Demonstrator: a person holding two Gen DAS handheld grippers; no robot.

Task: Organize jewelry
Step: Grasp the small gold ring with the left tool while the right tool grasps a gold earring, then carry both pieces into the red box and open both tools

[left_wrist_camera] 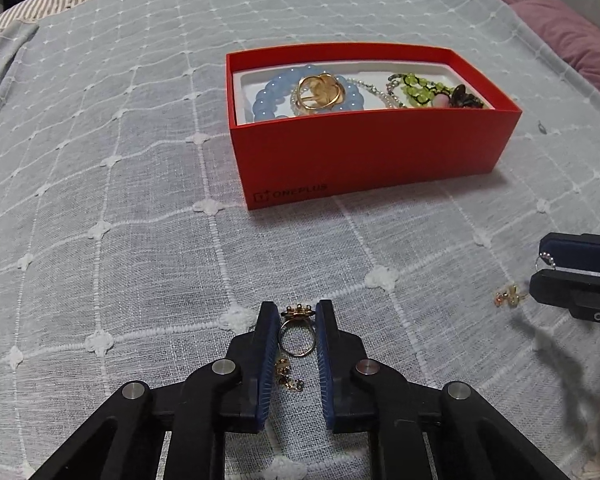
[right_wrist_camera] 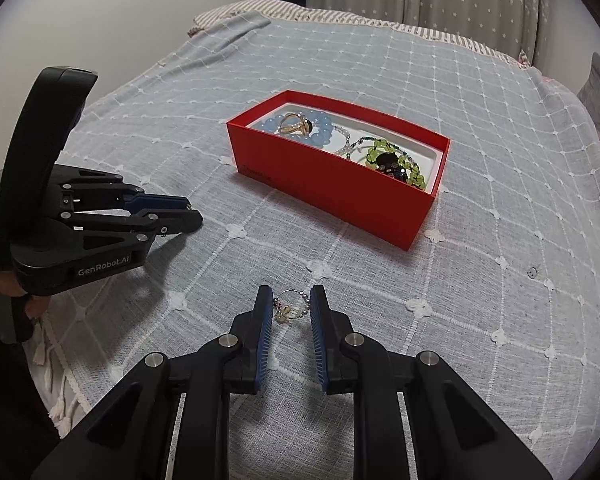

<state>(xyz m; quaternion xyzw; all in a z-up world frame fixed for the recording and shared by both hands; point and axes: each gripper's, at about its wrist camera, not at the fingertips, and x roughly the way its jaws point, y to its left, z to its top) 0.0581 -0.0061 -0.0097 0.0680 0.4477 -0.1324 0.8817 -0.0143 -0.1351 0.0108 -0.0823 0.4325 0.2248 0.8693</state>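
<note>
A grey bed [left_wrist_camera: 140,184] with a white stitched grid carries a red box [left_wrist_camera: 374,148] already filled with a blue bead bracelet [left_wrist_camera: 268,98], a gold bangle [left_wrist_camera: 320,92] and green beads [left_wrist_camera: 416,86]. Nearer the cameras, the left gripper [left_wrist_camera: 298,312] has its jaws clenched on a gold flower ring [left_wrist_camera: 296,334] (a small gold earring [left_wrist_camera: 288,376] lies just behind it), while the right gripper [right_wrist_camera: 288,300] grips a thin beaded ring [right_wrist_camera: 294,302]. Another gold earring [left_wrist_camera: 508,295] rests on the bed beside it.

Gold ring [left_wrist_camera: 296,336] upright on bedspread; beaded ring [right_wrist_camera: 294,304]; red box [left_wrist_camera: 374,152] holds bracelets.
</note>
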